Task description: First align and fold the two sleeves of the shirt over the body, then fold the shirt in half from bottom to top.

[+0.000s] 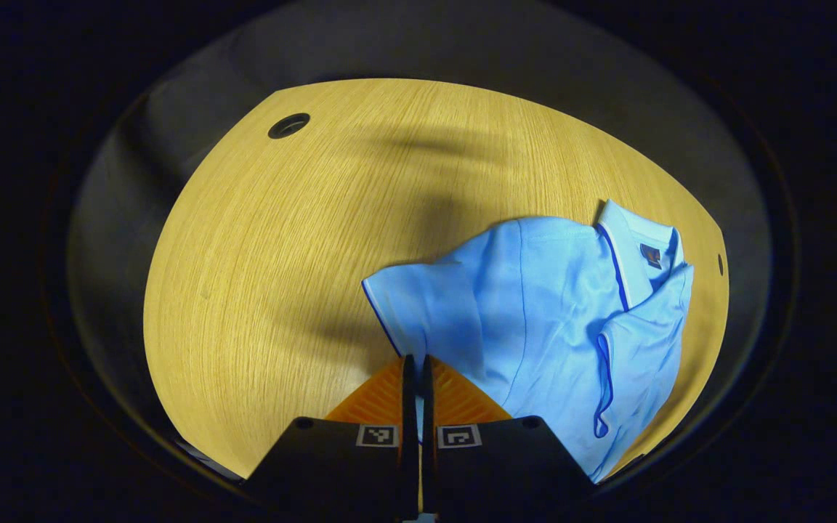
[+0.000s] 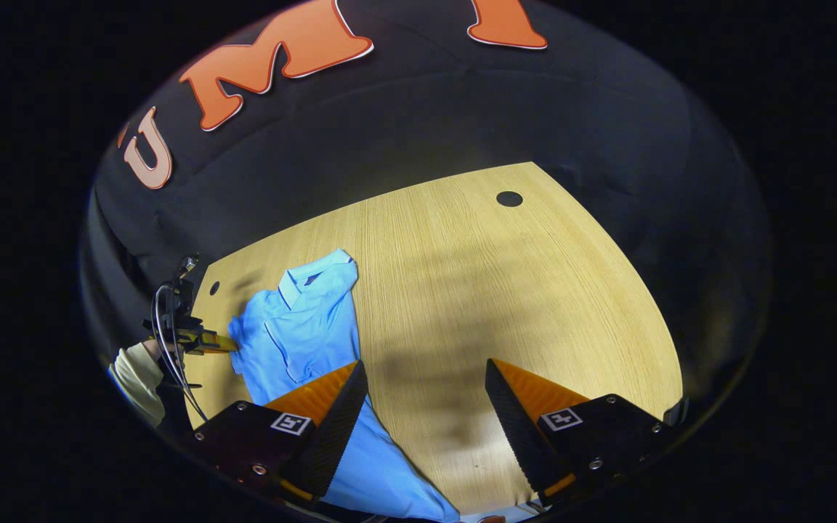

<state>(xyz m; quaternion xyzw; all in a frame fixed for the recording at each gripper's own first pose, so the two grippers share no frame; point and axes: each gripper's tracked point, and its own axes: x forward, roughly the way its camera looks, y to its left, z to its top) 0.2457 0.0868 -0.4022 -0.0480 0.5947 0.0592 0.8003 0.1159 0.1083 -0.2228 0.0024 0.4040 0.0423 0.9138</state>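
Observation:
A light blue polo shirt (image 1: 549, 305) with dark blue trim lies on the wooden table (image 1: 280, 276), collar (image 1: 633, 247) to the far right. One side (image 1: 644, 349) is folded over the body. The other short sleeve (image 1: 418, 305) spreads toward my left gripper (image 1: 416, 361), which is shut with the sleeve's hem pinched between its fingers. In the right gripper view the shirt (image 2: 302, 319) runs from the far left down toward me. My right gripper (image 2: 426, 367) stands open above the table; its left finger (image 2: 331, 407) overlaps the shirt's lower part. The left gripper (image 2: 224, 343) meets the shirt's far edge.
The table (image 2: 535, 290) has a round cable hole (image 1: 288, 125) at one far corner, another cable hole (image 2: 509, 198) at the opposite one, and a small hole (image 2: 214, 288) near the collar. A person's sleeve (image 2: 135, 374) holds the left gripper at the table's edge. Black cloth walls surround the table.

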